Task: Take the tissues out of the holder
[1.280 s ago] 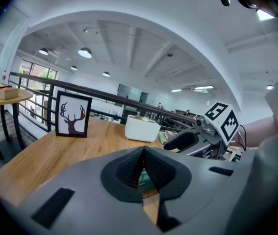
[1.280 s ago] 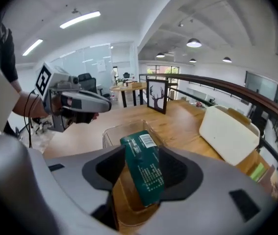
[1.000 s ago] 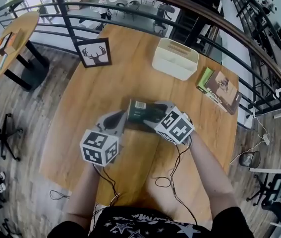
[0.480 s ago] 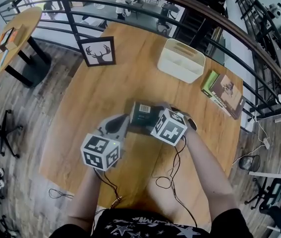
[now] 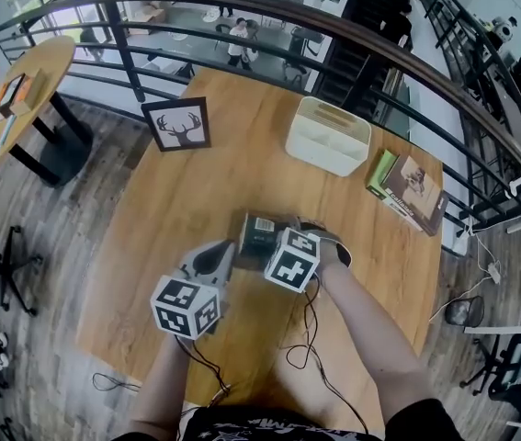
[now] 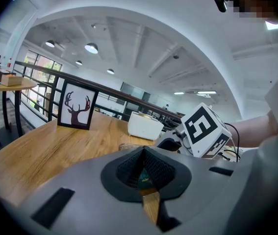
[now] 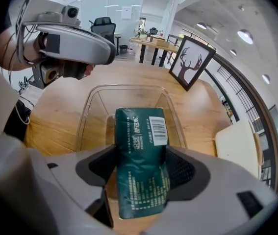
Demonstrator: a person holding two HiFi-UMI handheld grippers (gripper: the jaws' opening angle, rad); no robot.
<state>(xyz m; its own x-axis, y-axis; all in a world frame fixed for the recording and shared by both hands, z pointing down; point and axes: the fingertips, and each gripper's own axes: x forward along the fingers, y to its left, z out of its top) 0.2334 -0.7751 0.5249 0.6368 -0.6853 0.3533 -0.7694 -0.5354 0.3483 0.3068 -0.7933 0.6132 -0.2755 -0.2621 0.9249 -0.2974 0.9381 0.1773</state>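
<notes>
A black-framed deer picture (image 5: 177, 124) stands at the far left of the wooden table (image 5: 196, 186). Nearer, the left gripper (image 6: 143, 151) has its jaws clenched, the tips together; I cannot tell if they pinch the wall of the holder. Just to its right, in the near middle of the table, is the clear plastic holder (image 7: 86, 117). The dark green pack of tissues (image 7: 139, 180) lies with its far end inside this holder, and its near end is between the jaws of the right gripper (image 7: 141, 151). These jaws are opening, and the pads are close beside the pack but do not squeeze it. Far right stands a white plastic caddy (image 5: 327, 136), and further right lie two books (image 5: 409, 189).
</notes>
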